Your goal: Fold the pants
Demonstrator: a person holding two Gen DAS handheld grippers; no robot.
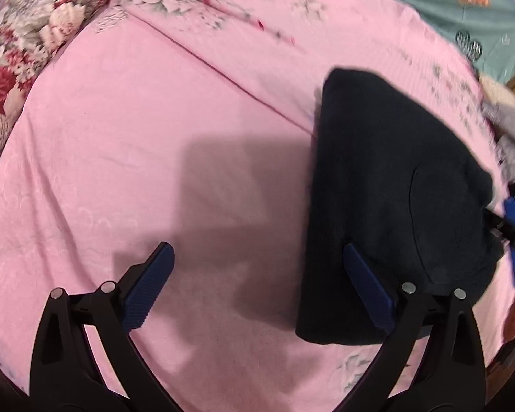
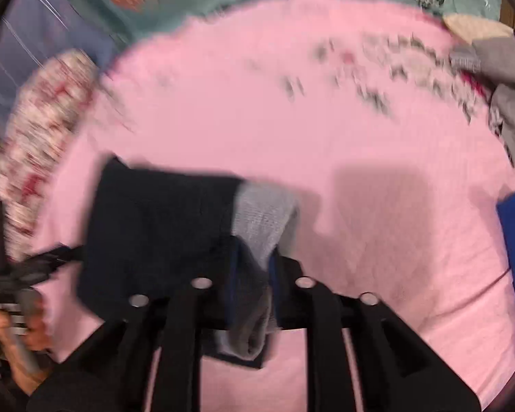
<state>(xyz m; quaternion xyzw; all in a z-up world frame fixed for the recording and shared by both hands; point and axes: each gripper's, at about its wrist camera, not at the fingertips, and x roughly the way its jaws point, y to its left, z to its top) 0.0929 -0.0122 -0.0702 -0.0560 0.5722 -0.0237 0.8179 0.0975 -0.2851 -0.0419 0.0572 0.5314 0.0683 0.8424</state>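
left wrist view: the left claw (image 1: 259,286) stands wide over the pink sheet (image 1: 154,137), holding nothing. the dark pants (image 1: 395,189), folded, lie on the bed to its right, just beside one finger. right wrist view, blurred: the right claw (image 2: 250,274) is narrow, closed on the grey band of the pants (image 2: 154,226).
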